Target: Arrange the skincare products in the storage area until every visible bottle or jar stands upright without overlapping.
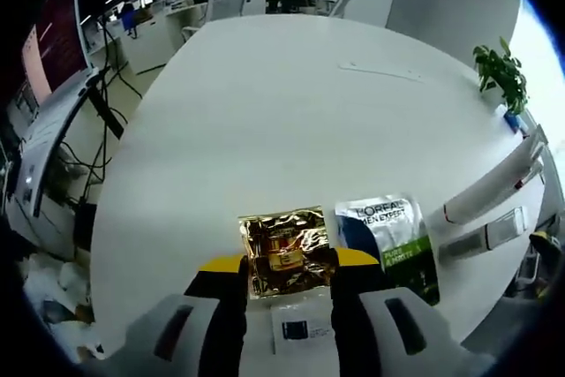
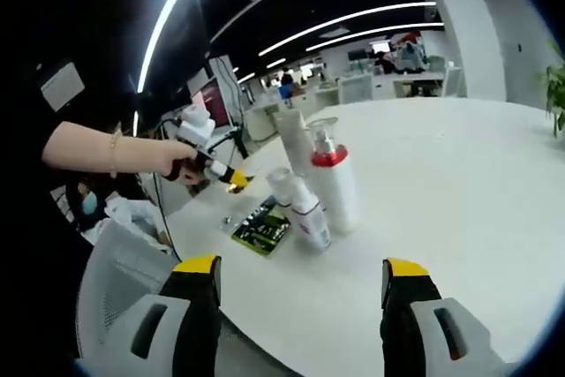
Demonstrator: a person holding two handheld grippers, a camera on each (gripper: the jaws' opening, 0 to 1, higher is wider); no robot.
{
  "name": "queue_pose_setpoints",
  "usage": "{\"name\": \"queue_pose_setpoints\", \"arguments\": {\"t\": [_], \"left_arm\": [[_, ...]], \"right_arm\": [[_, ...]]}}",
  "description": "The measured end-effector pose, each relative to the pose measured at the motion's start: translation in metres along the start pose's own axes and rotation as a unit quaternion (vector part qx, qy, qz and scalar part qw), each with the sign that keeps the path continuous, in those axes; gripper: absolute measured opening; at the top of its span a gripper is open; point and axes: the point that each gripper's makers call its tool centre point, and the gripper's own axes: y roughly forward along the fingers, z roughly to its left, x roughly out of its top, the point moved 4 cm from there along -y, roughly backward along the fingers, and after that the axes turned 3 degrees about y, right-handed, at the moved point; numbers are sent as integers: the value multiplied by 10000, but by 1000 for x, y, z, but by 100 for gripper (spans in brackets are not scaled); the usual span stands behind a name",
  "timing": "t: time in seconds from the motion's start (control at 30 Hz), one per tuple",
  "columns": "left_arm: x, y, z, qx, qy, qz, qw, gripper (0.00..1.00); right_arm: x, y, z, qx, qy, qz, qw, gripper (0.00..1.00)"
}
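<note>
Left gripper view: left tool (image 1: 290,273) clamps gold sachet (image 1: 284,252) off the bench (image 1: 291,103); right tool (image 2: 300,282) wide, bottles (image 2: 334,184) at 12 o'clock.

Open-plan office. Long ceiling light strips (image 2: 353,19) cross the upper frame; rows of desks with monitors (image 2: 381,46) and chairs (image 1: 226,2) recede behind the white table (image 1: 291,121). Cables (image 1: 84,161) trail at left; distant seated figures, probably staff.
</note>
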Motion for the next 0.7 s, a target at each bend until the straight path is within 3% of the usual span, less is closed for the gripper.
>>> {"name": "queue_pose_setpoints", "arguments": {"t": [0.7], "left_arm": [[-9, 21, -17, -86, 132, 263, 9995, 33]], "right_arm": [[-7, -2, 2, -52, -17, 138, 9999, 76]]}}
